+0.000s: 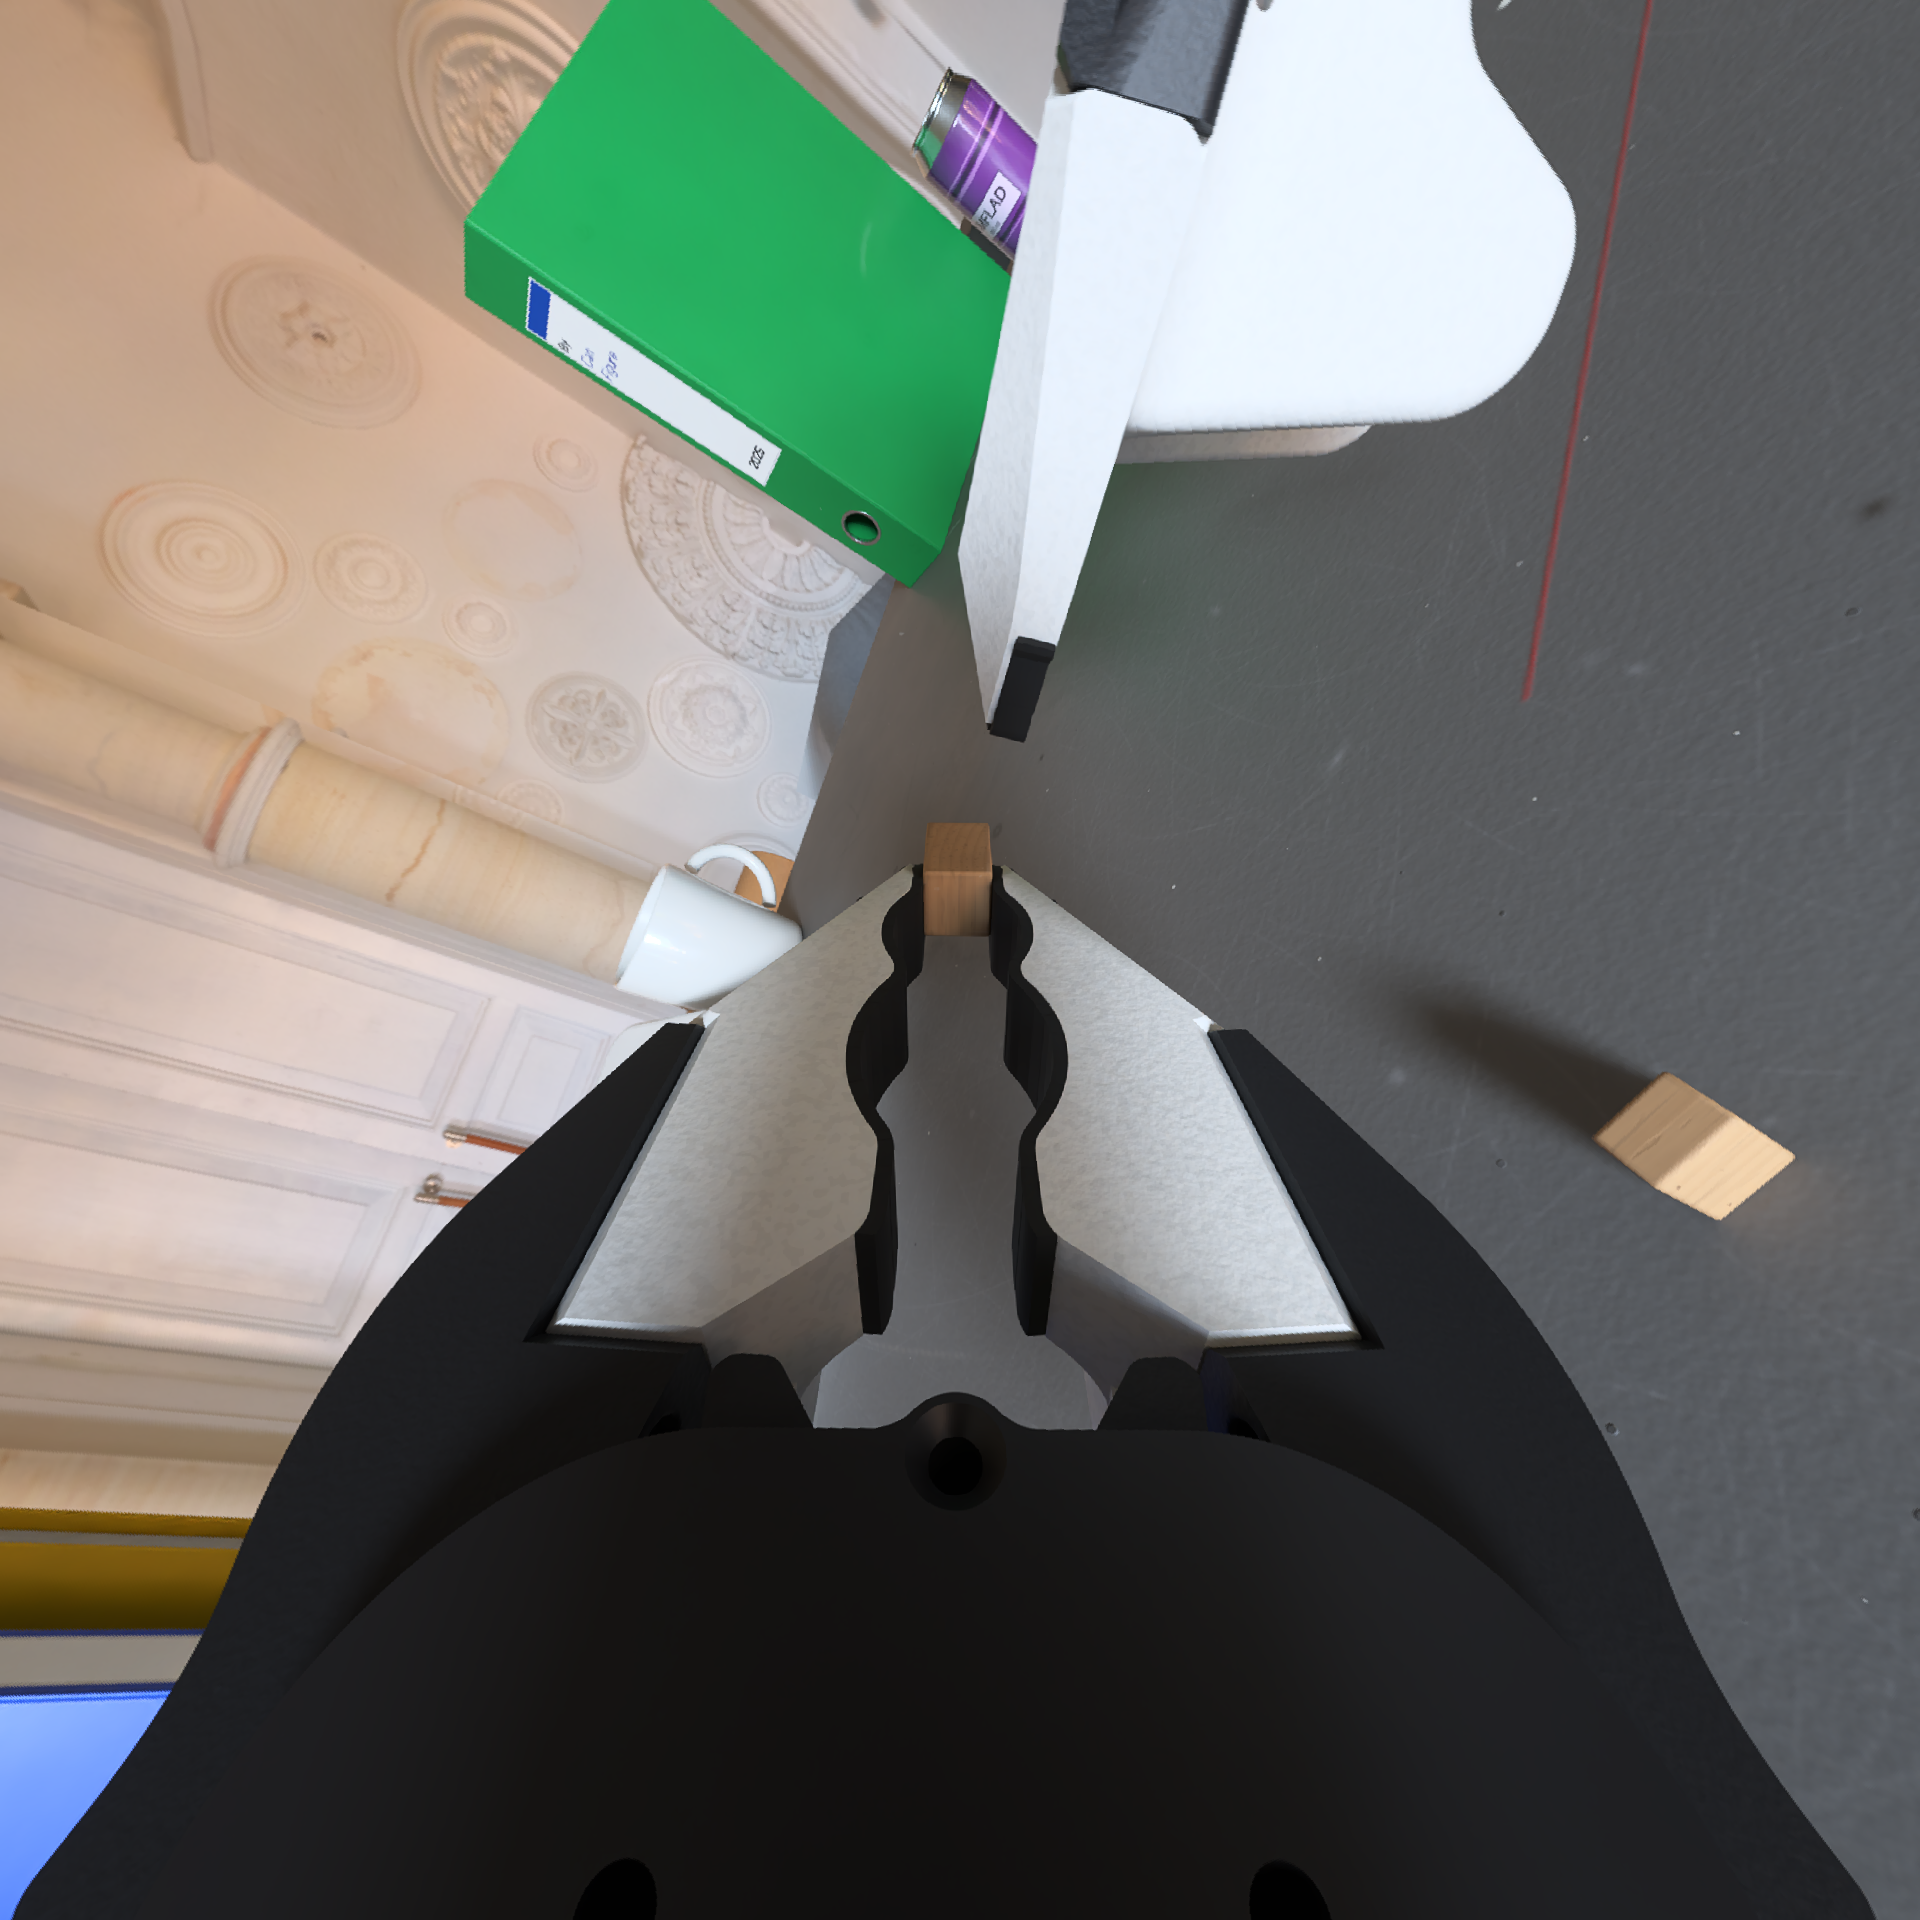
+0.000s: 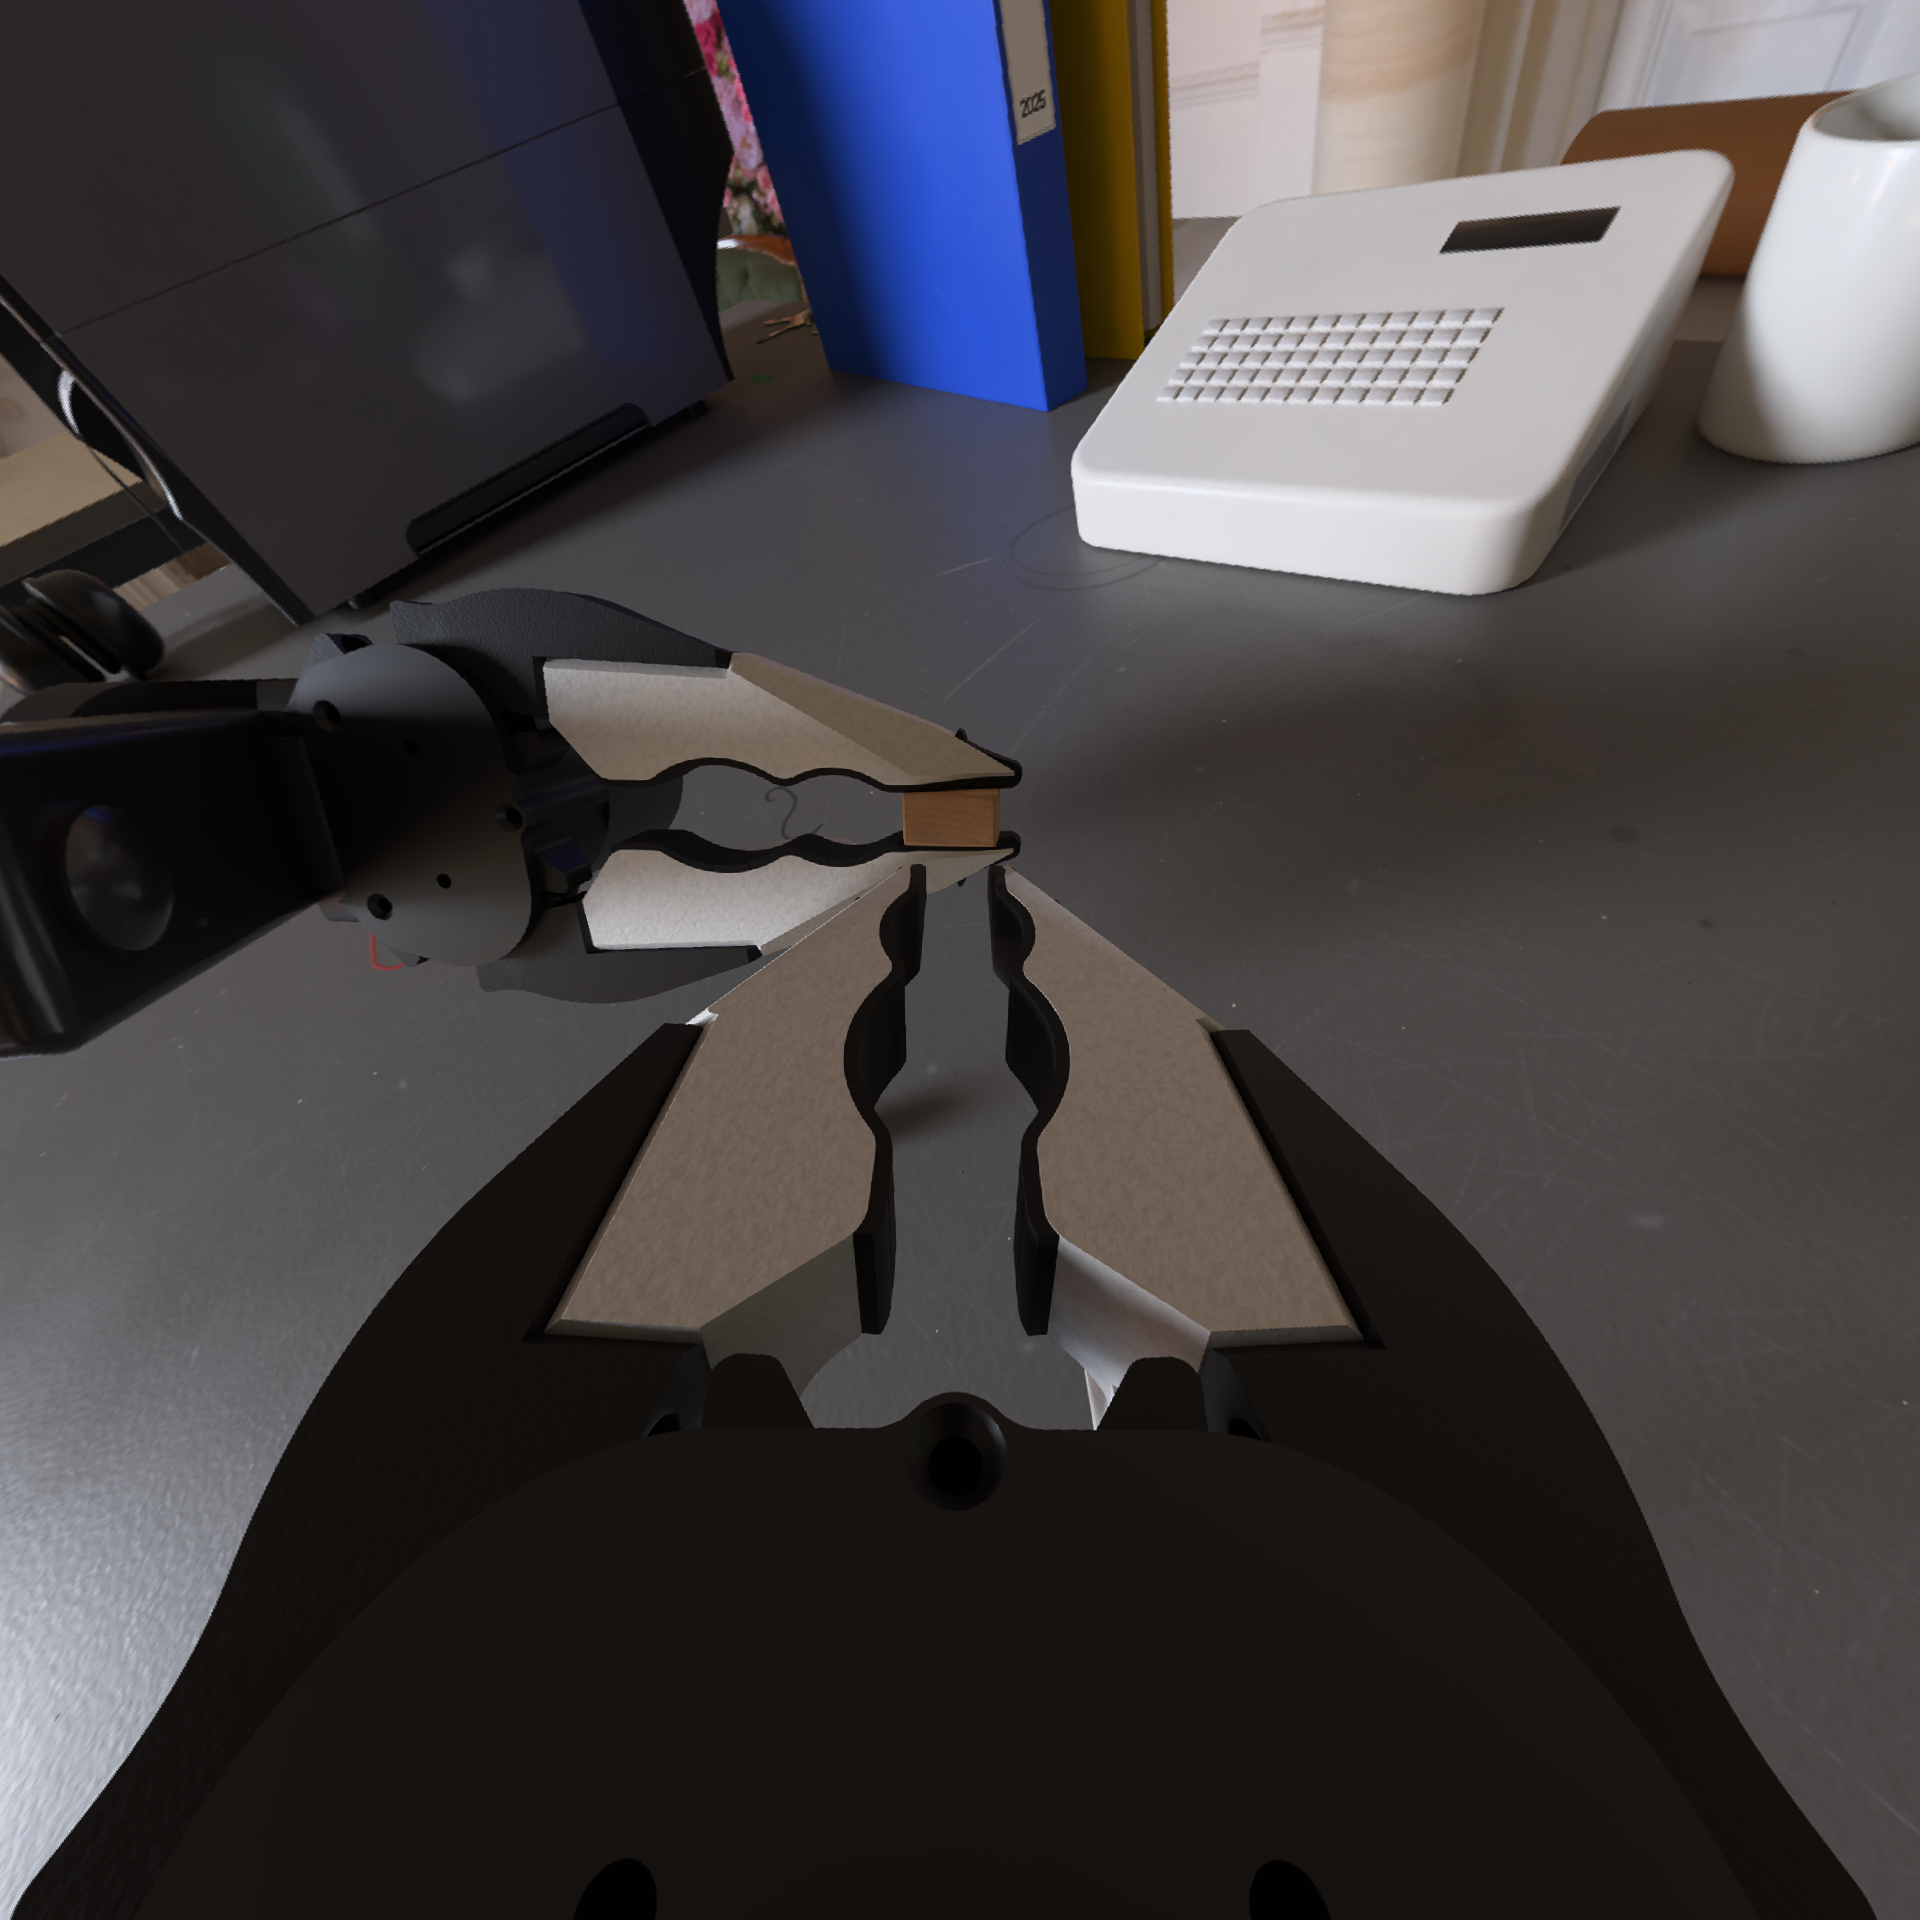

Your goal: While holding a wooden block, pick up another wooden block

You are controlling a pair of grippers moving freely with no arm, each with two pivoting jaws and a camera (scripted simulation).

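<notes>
My left gripper (image 1: 956,878) is shut on a small wooden block (image 1: 956,906) held at its fingertips above the grey table (image 1: 1455,831). A second, paler wooden block (image 1: 1694,1145) lies loose on the table to the right in the left wrist view. My right gripper (image 2: 956,881) has a narrow gap between its jaws and holds nothing. Its tips sit just in front of the left gripper (image 2: 1013,810) and the held block (image 2: 951,817). One white finger (image 1: 1039,416) of the right gripper shows in the left wrist view, clear of the held block. The second block is hidden from the right wrist view.
A green binder (image 1: 727,260), a purple can (image 1: 982,156) and a white mug (image 1: 707,935) stand near the table edge. A white device with a keypad (image 2: 1382,384), a blue binder (image 2: 914,187), a yellow binder (image 2: 1117,156) and a dark screen (image 2: 364,291) stand at the back.
</notes>
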